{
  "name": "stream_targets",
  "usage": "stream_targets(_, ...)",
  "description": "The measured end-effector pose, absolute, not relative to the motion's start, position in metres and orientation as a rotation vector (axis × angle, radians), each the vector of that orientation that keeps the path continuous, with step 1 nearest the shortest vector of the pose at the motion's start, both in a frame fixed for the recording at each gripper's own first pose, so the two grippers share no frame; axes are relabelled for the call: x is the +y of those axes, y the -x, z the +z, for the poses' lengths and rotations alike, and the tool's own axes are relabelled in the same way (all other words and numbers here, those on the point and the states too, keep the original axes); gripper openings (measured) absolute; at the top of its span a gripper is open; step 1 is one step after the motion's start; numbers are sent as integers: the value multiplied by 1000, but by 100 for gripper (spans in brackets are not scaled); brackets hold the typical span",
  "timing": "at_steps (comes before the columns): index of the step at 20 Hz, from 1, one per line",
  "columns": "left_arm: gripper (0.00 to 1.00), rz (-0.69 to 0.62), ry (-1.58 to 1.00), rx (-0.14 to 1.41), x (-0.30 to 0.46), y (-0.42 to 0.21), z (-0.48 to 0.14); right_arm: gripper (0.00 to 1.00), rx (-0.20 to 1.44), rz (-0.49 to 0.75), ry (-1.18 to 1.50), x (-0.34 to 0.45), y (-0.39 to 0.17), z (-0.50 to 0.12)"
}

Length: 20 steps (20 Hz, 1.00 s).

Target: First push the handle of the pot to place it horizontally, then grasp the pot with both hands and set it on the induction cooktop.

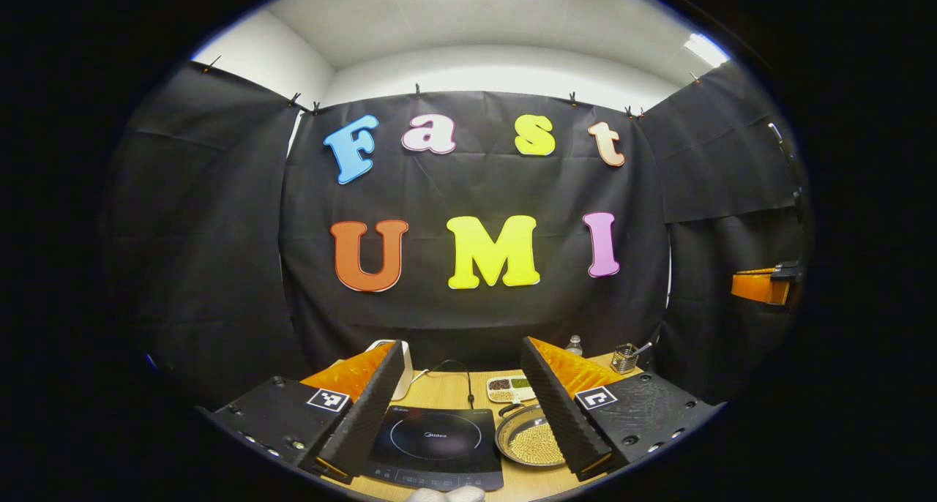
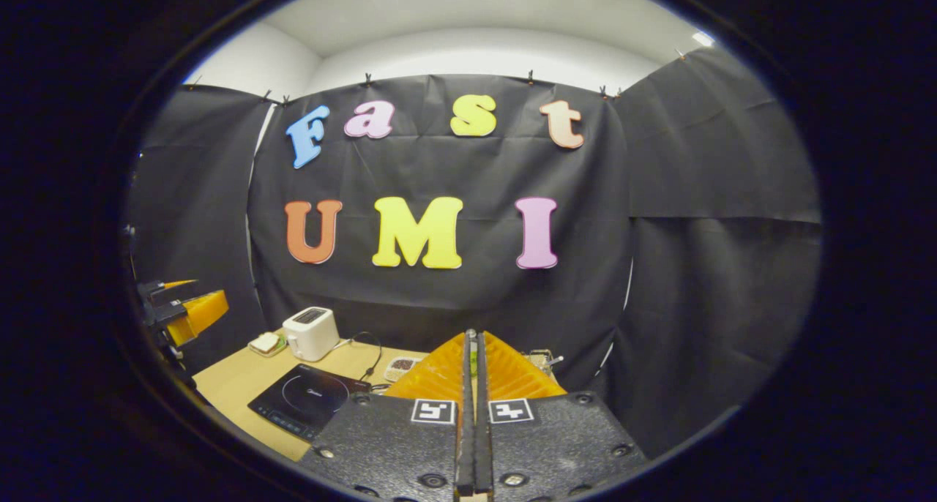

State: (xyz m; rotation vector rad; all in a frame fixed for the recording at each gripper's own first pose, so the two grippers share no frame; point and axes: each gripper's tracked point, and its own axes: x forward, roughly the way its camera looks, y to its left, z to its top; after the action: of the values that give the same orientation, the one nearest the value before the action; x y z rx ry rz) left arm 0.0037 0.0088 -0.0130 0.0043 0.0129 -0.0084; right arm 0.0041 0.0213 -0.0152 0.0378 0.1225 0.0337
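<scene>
The left gripper (image 1: 461, 399) is held with fingers spread wide above the induction cooktop (image 1: 436, 445); the pot (image 1: 533, 437) sits just beside it on the surface (image 1: 446, 388). The right gripper (image 2: 472, 385) is seen fully closed on nothing.

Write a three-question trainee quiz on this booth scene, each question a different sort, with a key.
1. True or false: the right gripper is wide open.
2. Multiple choice: in the left gripper view, what lies right of the cooktop? A) a toaster B) the pot with pale grains in it C) a kettle
3. Fill in: in the right gripper view, the white appliance behind the cooktop is a ______.

Key
1. False: its fingers are closed together with nothing between them. The left gripper is the open one.
2. B
3. toaster
</scene>
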Motion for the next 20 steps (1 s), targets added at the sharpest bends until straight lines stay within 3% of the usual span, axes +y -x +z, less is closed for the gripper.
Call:
stream_targets(9, 96, 16, -16, 28, 13, 6, -20, 1, 287, 179, -48, 63, -17, -96)
stream_targets(20, 96, 51, -14, 29, 11, 20, -21, 4, 575, 369, 10, 130, -23, -270)
